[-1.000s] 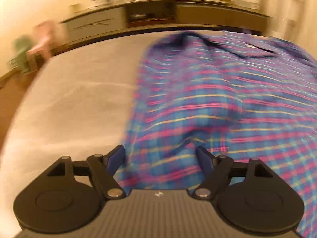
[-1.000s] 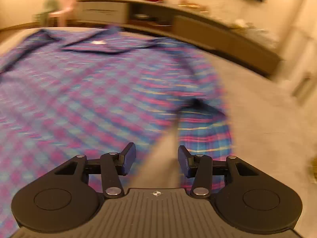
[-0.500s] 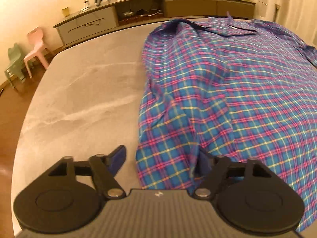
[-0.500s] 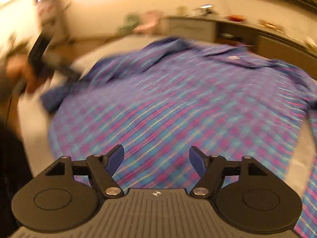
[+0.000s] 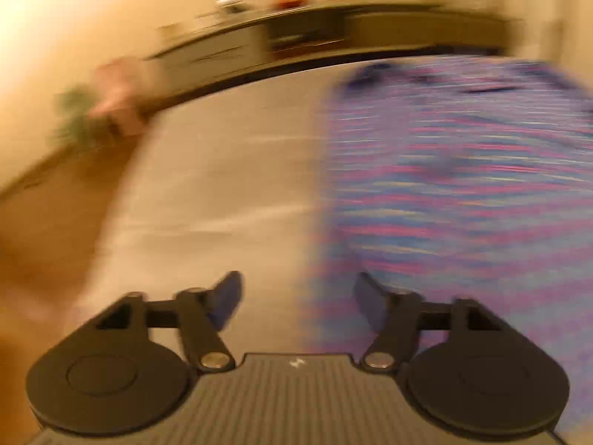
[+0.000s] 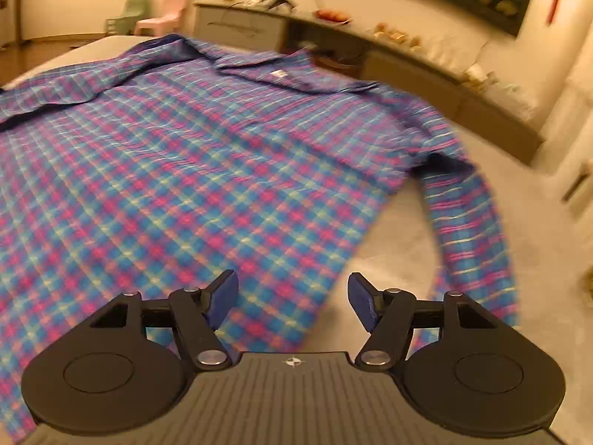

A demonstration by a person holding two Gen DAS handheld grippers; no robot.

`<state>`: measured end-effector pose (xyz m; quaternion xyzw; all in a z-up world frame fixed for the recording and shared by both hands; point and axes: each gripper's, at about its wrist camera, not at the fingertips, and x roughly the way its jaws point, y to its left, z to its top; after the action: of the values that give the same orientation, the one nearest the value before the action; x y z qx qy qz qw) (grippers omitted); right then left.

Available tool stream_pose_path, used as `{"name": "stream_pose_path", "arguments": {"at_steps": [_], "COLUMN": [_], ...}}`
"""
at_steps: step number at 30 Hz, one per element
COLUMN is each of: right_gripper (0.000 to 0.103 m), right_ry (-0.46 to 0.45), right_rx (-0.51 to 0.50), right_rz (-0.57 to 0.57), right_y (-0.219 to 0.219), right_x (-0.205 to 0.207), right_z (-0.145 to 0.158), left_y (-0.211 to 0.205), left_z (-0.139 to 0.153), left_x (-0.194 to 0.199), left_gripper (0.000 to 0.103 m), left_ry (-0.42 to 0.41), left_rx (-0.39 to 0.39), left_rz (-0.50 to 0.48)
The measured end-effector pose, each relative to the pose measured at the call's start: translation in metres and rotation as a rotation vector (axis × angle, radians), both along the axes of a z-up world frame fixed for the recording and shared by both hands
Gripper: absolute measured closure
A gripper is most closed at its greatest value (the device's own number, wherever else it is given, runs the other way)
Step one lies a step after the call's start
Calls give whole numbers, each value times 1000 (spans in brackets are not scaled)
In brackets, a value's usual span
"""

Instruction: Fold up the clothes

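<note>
Blue, pink and yellow plaid long-sleeved cotton shirt spread flat over a grey marble-patterned bench, collar toward the far edge, one sleeve trailing down near the right edge. Right gripper hovering over the shirt's near hem, blue-padded fingers spread wide, nothing between them. Left gripper likewise spread and empty, poised at the shirt's left side edge, bare bench beneath its left finger; left view heavily motion-blurred. Beyond the far edge: long grey low sideboard against the wall, small pink plastic chair and small green plastic chair beside it.
</note>
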<state>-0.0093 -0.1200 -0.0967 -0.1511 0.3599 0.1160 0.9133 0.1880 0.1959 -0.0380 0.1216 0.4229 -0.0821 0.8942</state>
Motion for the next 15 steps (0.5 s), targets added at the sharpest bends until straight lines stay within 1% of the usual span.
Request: {"name": "stream_pose_path", "arguments": {"at_steps": [1, 2, 3, 4, 5, 6, 7, 8, 9, 11, 12, 13, 14, 15], "right_gripper": [35, 34, 31, 31, 31, 31, 30, 29, 28, 28, 28, 28, 28, 28], "right_ry": [-28, -57, -75, -89, -107, -120, -125, -127, -118, -104, -97, -85, -69, -54], "right_rx": [-1, 21, 46, 65, 79, 96, 119, 142, 163, 180, 183, 179, 168, 156], "right_rz": [22, 65, 120, 173, 227, 286, 344, 403, 462, 540, 570, 592, 603, 610], "right_y": [3, 10, 21, 32, 44, 56, 65, 75, 85, 100, 106, 108, 110, 111], "right_x": [-8, -20, -30, -39, -49, -57, -64, -71, -76, -83, -86, -87, -88, -89], "right_z": [2, 7, 10, 13, 16, 19, 21, 23, 24, 23, 21, 18, 14, 10], "left_y": [-6, -11, -16, -19, -21, -22, -20, -11, -2, 18, 36, 58, 82, 104], "left_z": [0, 0, 0, -7, -14, -20, -23, -16, -9, 4, 14, 21, 24, 27], "left_x": [-9, -18, -25, -24, -23, -21, -18, -13, -8, 1, 7, 14, 19, 24], "left_gripper": [20, 11, 7, 7, 13, 22, 60, 100, 97, 98, 97, 90, 79, 70], "left_ry": [2, 4, 8, 20, 32, 43, 50, 32, 14, -26, -64, -93, -112, -128], "left_rx": [-20, -41, -54, -27, 0, 23, 25, 9, -8, -44, -83, -123, -144, -159], "left_rz": [-17, -34, -48, -41, -35, -32, -41, -17, 8, 62, 123, 214, 350, 478]}}
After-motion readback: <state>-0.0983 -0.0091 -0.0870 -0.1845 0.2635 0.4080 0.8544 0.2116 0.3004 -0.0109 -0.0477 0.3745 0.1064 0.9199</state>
